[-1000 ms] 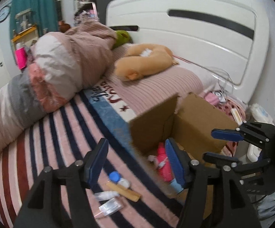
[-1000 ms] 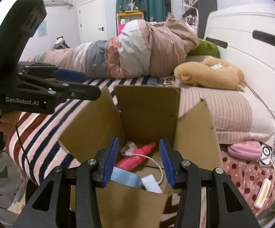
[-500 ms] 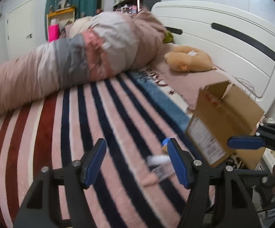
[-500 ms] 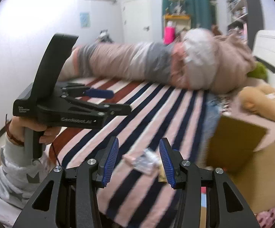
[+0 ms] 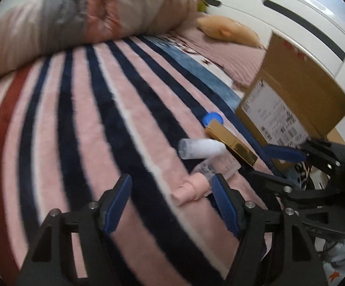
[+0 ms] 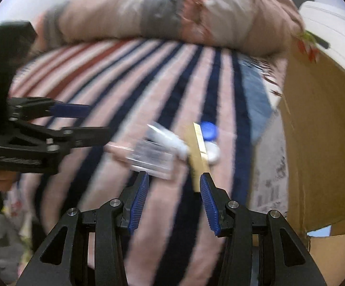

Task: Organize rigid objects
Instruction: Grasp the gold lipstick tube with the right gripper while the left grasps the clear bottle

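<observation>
Small items lie on the striped blanket (image 5: 81,124): a gold box (image 5: 232,140), a blue-capped case (image 5: 212,119), a white tube (image 5: 201,148), a clear packet (image 5: 220,166) and a pink tube (image 5: 191,189). My left gripper (image 5: 171,196) is open, its fingers either side of the pink tube, just short of it. My right gripper (image 6: 173,187) is open and empty, close before the clear packet (image 6: 153,158) and the gold box (image 6: 198,152). The cardboard box (image 5: 289,95) stands at the right, also in the right wrist view (image 6: 315,143). Both views are blurred.
A rolled duvet (image 5: 77,19) lies across the back of the bed. A tan plush toy (image 5: 227,29) rests near the white headboard (image 5: 291,12). The other gripper shows in each view, at the right edge (image 5: 315,166) and at the left (image 6: 29,131).
Both grippers have swung away from the cardboard box and down toward the small items on the blanket. They are now much closer to the items. Both stay open.
</observation>
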A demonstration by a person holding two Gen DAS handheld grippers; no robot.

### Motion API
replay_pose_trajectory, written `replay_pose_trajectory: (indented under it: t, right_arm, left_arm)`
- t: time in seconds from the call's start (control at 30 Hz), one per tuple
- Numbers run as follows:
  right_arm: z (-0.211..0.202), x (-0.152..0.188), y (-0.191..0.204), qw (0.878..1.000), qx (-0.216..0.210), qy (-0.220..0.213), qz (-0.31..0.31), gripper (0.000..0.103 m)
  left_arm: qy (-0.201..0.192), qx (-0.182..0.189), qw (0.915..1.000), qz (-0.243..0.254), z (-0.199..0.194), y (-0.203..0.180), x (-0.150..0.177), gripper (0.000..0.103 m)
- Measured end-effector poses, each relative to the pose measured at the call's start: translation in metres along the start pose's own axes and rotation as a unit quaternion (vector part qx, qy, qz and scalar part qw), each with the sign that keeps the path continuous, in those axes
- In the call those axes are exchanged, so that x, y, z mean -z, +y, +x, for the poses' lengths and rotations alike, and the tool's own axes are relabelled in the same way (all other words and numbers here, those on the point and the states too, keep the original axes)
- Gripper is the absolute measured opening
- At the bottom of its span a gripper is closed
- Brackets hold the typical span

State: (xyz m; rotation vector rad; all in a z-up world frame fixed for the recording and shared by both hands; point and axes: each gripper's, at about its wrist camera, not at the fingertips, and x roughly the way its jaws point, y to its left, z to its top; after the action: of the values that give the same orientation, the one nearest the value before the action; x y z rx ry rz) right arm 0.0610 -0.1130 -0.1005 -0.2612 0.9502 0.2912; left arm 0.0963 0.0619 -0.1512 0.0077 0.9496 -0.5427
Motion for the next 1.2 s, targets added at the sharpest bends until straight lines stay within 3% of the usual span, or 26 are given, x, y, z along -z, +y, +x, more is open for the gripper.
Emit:
replay_pose_trajectory:
  t: [0.23, 0.3, 0.37, 0.5, 0.63, 0.77, 0.9, 1.0, 1.2]
  right_arm:
    - [0.033, 0.0, 0.001, 0.997, 0.063, 0.019, -0.041, 0.038]
    - [0.038, 0.0, -0.002, 0.997, 0.062, 0.024, -0.043, 0.038]
    - [0.042, 0.001, -0.003, 0.997, 0.054, 0.025, -0.039, 0.034]
    - [0.043, 0.0, -0.006, 0.999, 0.031, 0.032, -0.021, 0.016]
    - [0.036, 0.0, -0.009, 1.0, -0.007, 0.028, -0.001, 0.013]
    - [0.025, 0.006, -0.009, 0.996, -0.074, 0.037, 0.022, 0.013]
    - [0.014, 0.015, 0.0, 0.993, -0.111, 0.045, 0.017, 0.013]
    - [0.008, 0.022, 0.005, 0.992, -0.12, 0.046, 0.012, 0.014]
    - [0.019, 0.022, 0.004, 0.992, -0.117, 0.044, 0.034, 0.014]
  left_arm:
    - [0.006, 0.08, 0.9964, 0.029, 0.022, -0.015, 0.0, 0.064]
    - [0.008, 0.092, 0.9949, 0.039, 0.026, -0.022, 0.001, 0.055]
    - [0.019, 0.073, 0.9962, 0.044, 0.034, -0.026, 0.001, 0.045]
    - [0.016, 0.066, 0.9966, 0.046, 0.029, -0.03, 0.005, 0.035]
    - [0.014, 0.045, 0.9984, 0.031, 0.012, -0.021, 0.014, 0.034]
    - [0.006, -0.002, 0.9999, 0.012, -0.013, -0.007, 0.032, 0.033]
    - [0.002, -0.032, 0.9994, -0.012, -0.033, 0.009, 0.044, 0.033]
    - [0.004, -0.051, 0.9985, -0.018, -0.036, 0.016, 0.049, 0.033]
    - [0.002, -0.053, 0.998, -0.035, -0.023, 0.016, 0.047, 0.034]
